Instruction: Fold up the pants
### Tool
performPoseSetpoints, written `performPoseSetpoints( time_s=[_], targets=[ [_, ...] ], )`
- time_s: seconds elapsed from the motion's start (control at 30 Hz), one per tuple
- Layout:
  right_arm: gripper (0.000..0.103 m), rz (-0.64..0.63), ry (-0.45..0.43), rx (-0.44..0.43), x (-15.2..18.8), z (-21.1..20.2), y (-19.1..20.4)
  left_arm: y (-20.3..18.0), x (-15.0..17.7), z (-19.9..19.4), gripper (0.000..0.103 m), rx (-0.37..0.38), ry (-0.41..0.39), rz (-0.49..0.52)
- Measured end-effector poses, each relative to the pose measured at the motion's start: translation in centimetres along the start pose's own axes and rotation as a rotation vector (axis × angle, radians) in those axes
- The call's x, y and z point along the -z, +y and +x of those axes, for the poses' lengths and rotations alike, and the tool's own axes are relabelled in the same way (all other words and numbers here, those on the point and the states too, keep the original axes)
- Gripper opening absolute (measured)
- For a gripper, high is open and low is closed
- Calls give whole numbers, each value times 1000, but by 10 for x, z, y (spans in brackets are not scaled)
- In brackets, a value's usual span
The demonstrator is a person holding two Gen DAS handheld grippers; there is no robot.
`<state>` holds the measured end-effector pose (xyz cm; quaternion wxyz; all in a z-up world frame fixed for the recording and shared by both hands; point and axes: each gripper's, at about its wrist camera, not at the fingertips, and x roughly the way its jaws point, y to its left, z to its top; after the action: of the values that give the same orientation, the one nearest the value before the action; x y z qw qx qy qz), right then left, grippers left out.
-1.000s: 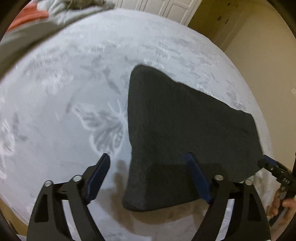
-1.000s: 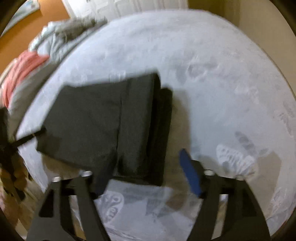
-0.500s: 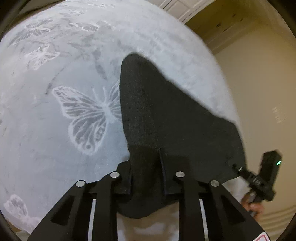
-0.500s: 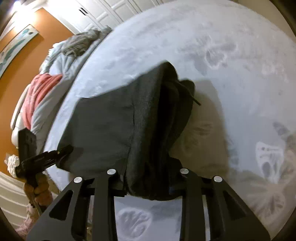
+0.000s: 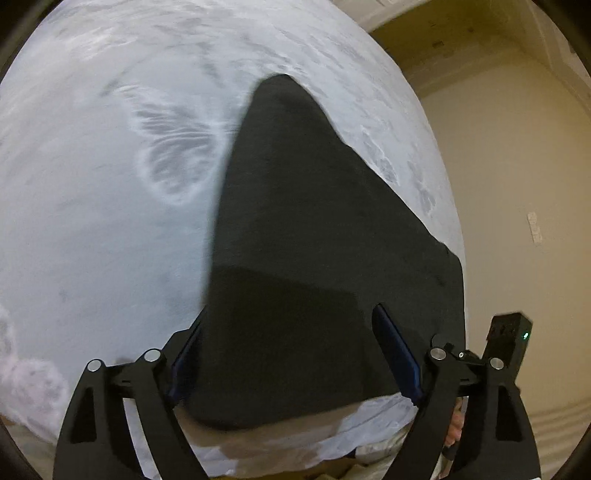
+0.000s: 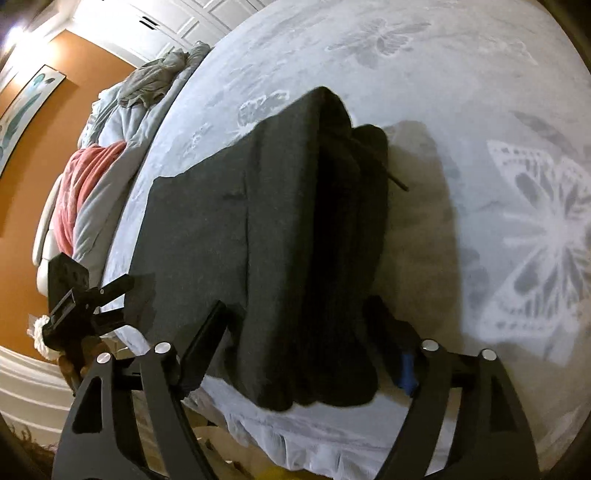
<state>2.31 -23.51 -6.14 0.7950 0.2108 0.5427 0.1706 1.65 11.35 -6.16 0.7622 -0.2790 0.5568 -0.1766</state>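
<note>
Dark grey folded pants (image 5: pixel 314 240) lie on a pale bedspread (image 5: pixel 92 221) with butterfly prints, close to the bed's near edge. My left gripper (image 5: pixel 291 350) straddles their near left corner. Its jaws are opening, with the fabric between them and the pads off it. In the right wrist view the pants (image 6: pixel 258 221) show thick stacked layers and a drawstring at the right side. My right gripper (image 6: pixel 301 332) straddles that near corner, jaws also opening around loose fabric. Each view shows the other gripper: the right gripper (image 5: pixel 506 339) and the left gripper (image 6: pixel 92 295).
Crumpled grey and pink-red bedding (image 6: pixel 96 177) is heaped at the far left of the bed, before an orange wall (image 6: pixel 22 192). White closet doors (image 6: pixel 166 22) stand behind. The bed's near edge (image 6: pixel 332 435) runs just under both grippers. A beige wall (image 5: pixel 517 184) lies to the right.
A second ago both grippers hung open over the pants. Half a second ago both were shut on the near edge. Now both stand wide again and the fabric lies flat.
</note>
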Motion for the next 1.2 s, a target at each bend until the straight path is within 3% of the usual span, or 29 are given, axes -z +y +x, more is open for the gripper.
performPoseSetpoints(
  time_s=[0.03, 0.07, 0.13, 0.23, 0.4, 0.57, 0.87, 1.0, 1.2],
  targets=[
    [79, -8, -5, 15, -2, 1, 3, -3, -2, 3, 76, -8, -1, 6],
    [77, -17, -13, 23, -1, 0, 3, -7, -3, 5, 58, -20, -2, 15],
    [43, -21, -20, 12, 2, -5, 1, -11, -4, 9, 32, -41, 8, 42],
    [29, -61, -76, 8, 0, -16, 13, -16, -6, -6, 26, 0, -36, 46],
    [28, -183, -226, 21, 0, -52, 55, -64, 1, -54, 23, -7, -199, 219],
    [28, -261, -384, -27, -6, -102, 87, -107, 5, -115, 23, -1, -371, 352],
    [28, -404, -636, -89, -42, -185, 144, -180, -6, -201, 23, -8, -676, 558],
    [29, -441, -679, -88, -64, -193, 155, -196, -19, -217, 24, -36, -756, 595],
    [29, -508, -699, -55, -111, -181, 169, -201, -68, -214, 24, -62, -798, 595]
  ],
)
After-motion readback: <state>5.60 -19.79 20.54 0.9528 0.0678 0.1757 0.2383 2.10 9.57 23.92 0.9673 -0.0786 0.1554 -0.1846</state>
